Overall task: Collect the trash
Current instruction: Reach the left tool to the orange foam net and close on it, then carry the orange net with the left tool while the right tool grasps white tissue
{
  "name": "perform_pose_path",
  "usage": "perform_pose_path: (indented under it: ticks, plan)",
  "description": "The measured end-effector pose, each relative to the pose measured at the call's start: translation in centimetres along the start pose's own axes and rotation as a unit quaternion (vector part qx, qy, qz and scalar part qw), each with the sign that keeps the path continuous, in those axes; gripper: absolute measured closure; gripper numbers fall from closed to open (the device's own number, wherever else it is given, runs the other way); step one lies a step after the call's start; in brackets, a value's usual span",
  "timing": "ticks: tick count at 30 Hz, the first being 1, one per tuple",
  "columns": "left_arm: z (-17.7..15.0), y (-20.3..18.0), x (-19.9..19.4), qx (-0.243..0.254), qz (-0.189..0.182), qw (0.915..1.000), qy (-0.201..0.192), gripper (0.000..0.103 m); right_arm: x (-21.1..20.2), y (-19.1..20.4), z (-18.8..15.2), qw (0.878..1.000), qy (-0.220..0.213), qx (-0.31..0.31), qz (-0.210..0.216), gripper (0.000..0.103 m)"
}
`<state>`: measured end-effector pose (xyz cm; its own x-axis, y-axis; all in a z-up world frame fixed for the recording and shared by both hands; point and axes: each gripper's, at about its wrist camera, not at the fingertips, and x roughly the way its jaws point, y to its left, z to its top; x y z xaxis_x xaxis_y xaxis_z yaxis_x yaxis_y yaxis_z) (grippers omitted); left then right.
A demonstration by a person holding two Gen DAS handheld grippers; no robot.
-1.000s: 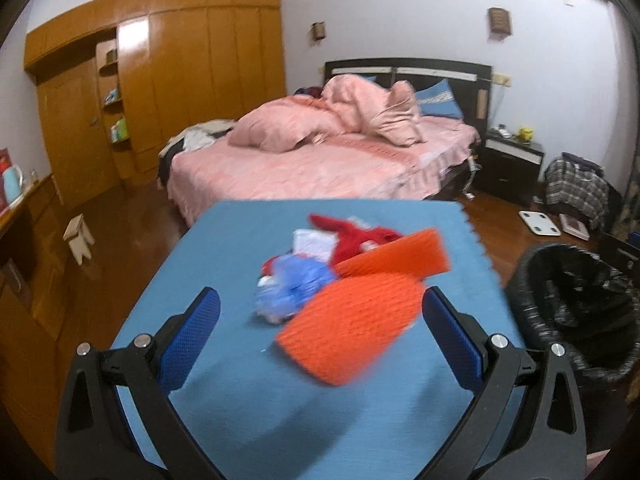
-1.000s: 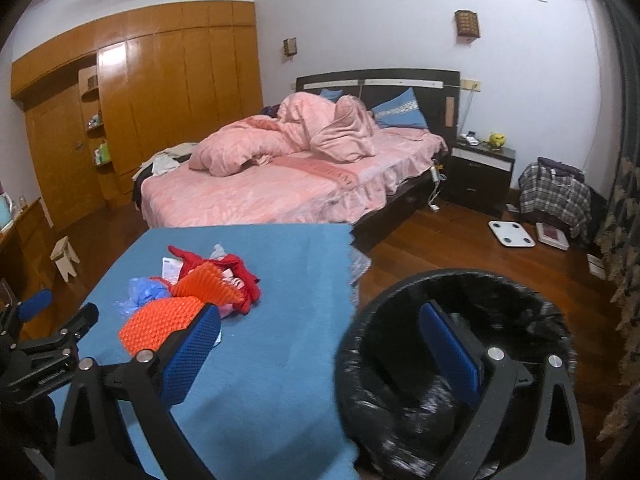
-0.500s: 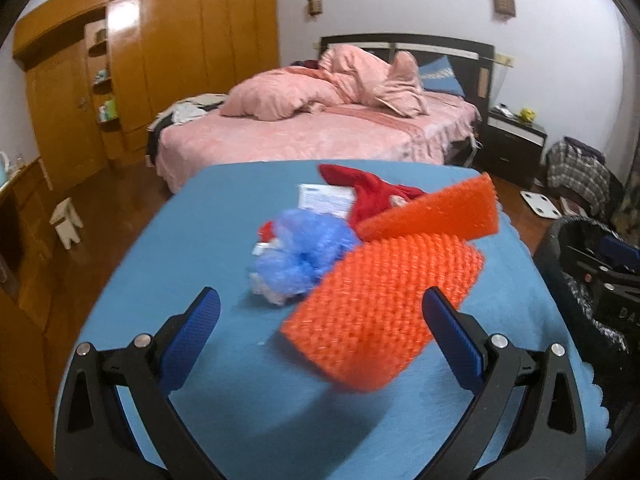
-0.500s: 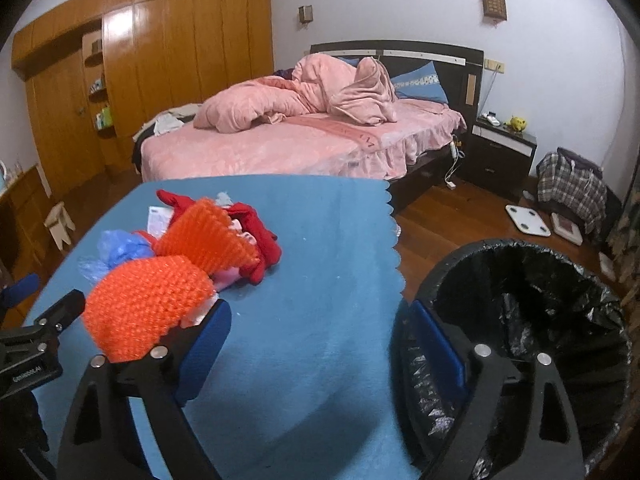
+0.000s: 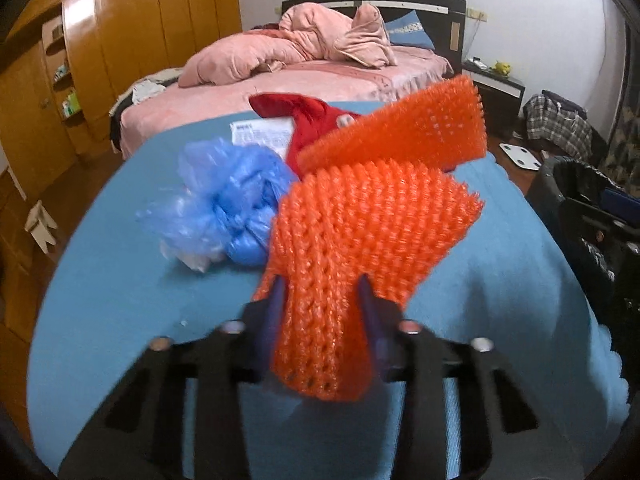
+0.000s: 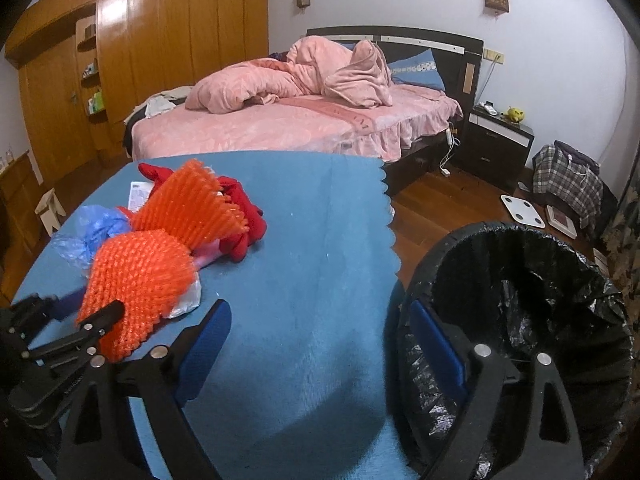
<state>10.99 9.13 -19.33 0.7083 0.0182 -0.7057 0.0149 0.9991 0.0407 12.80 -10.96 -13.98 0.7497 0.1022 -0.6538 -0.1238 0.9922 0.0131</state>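
Legible text: none found | printed white paper slip (image 5: 262, 133) on blue table mat (image 5: 120, 280): print too small and blurred | other labels, brands, numbers: none made out

A home bedroom: unmade pink bed (image 6: 296, 120), wooden wardrobe (image 6: 160, 40) (nightstand (image 6: 496, 140) alongside).

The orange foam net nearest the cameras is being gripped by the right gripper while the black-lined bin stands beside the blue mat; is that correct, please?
Not quite: it is the left gripper, not the right, whose jaws are closing on the orange foam net, as the left wrist view shows. The right gripper is open and empty. The black-lined bin does stand beside the blue mat.
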Motion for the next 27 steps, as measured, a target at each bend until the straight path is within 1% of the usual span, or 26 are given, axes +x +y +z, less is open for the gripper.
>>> perform_pose_path:
  ticks: [3,6,10,11,14,16,18,20,23,25,27]
  plan:
    - [-0.1,-0.5,-0.6,0.007,-0.003,0.9999,-0.015,0.087,0.3,0.0,-0.1,1.0,0.003,0.002,0.0,0.014]
    - [0.2,-0.1,-1.5,-0.005,-0.009,0.9995,-0.028,0.088,0.4,0.0,-0.2,1.0,0.002,0.002,0.005,0.014]
    - [0.6,1.9,-3.7,-0.036,-0.013,0.9979,-0.052,0.088,0.6,0.7,0.1,1.0,-0.004,0.002,0.014,0.014]
    - [0.7,2.3,-4.2,-0.04,-0.01,0.9974,-0.059,0.088,0.8,1.0,0.1,1.0,-0.003,0.003,0.019,0.014]
    - [0.4,3.8,-5.5,-0.057,0.017,0.9949,-0.081,0.088,1.5,2.2,0.0,0.999,0.003,-0.002,0.035,0.014]
    - [0.3,4.7,-5.3,-0.068,0.046,0.9935,-0.079,0.089,1.9,3.3,-0.2,0.999,0.007,-0.009,0.05,0.018]
    - [0.1,5.2,-5.0,-0.071,0.062,0.9928,-0.073,0.089,2.3,4.5,-0.3,0.998,0.01,-0.016,0.068,0.022]
    - [-0.1,5.5,-4.7,-0.072,0.075,0.9921,-0.07,0.088,2.8,5.7,-0.3,0.997,0.009,-0.023,0.077,0.023]
    - [-0.4,6.0,-4.4,-0.077,0.081,0.9917,-0.065,0.088,3.6,7.1,-0.1,0.996,0.008,-0.03,0.085,0.023]
    - [-0.4,6.1,-4.3,-0.078,0.083,0.9915,-0.063,0.088,4.3,8.3,-0.1,0.996,0.007,-0.045,0.082,0.024]
    - [-0.5,6.2,-4.2,-0.081,0.082,0.9913,-0.063,0.088,5.1,9.3,-0.3,0.995,0.011,-0.065,0.073,0.029]
